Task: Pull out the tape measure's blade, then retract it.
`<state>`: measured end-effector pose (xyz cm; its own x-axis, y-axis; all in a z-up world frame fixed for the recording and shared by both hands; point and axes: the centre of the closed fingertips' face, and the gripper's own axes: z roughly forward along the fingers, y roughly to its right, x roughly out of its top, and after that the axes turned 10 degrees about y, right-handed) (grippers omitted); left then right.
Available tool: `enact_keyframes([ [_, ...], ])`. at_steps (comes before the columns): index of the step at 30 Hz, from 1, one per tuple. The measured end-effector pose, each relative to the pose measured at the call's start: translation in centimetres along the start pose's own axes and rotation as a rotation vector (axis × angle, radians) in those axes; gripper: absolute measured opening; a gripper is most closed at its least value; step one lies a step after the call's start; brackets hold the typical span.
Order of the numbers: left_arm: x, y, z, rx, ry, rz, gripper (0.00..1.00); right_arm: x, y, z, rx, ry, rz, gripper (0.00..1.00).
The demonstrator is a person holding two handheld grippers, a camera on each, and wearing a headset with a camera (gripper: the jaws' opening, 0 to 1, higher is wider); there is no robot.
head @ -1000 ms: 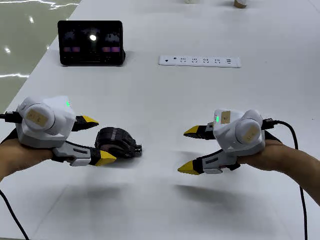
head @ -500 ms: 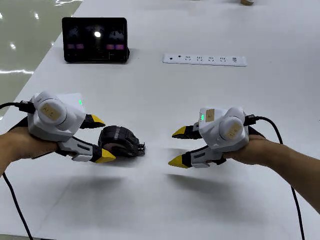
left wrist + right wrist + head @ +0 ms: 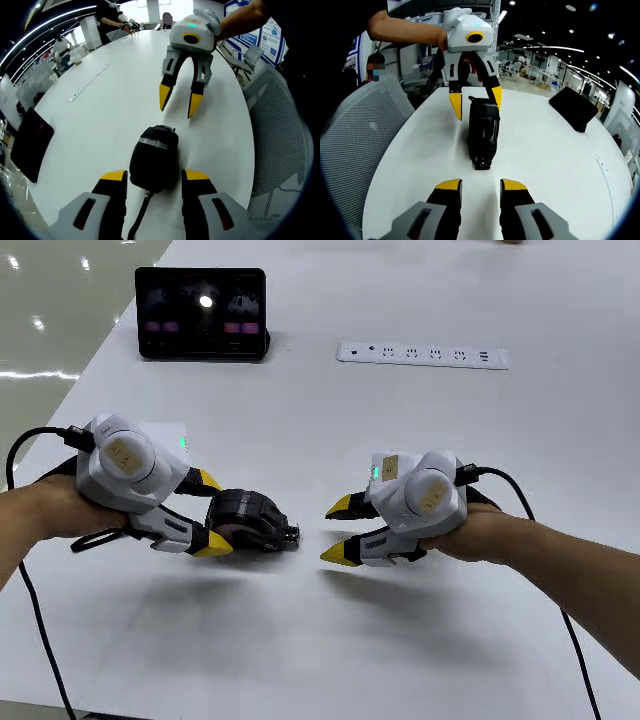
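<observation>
Both grippers low, tips facing each other.
My left gripper (image 3: 214,514) sits at lower left, jaws parted, left forearm (image 3: 25,525) entering from the left edge. My right gripper (image 3: 335,532) is near centre, jaws parted, right forearm (image 3: 560,575) running to the lower right corner.

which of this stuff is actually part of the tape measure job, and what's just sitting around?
In the job:
tape measure
left gripper, jaws either side of the tape measure
right gripper, open, facing it with a gap between

Lying about:
tablet
power strip
mesh chair
</observation>
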<state>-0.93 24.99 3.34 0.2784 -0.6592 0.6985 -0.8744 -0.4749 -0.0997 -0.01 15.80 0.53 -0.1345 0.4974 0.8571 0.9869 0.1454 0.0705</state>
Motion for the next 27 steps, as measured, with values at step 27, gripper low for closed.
enact_keyframes([
  [27,-0.2,-0.3,0.7,-0.088,-0.018,0.092,0.25,0.5,0.4,3.9,0.039,-0.022,0.019,0.12],
])
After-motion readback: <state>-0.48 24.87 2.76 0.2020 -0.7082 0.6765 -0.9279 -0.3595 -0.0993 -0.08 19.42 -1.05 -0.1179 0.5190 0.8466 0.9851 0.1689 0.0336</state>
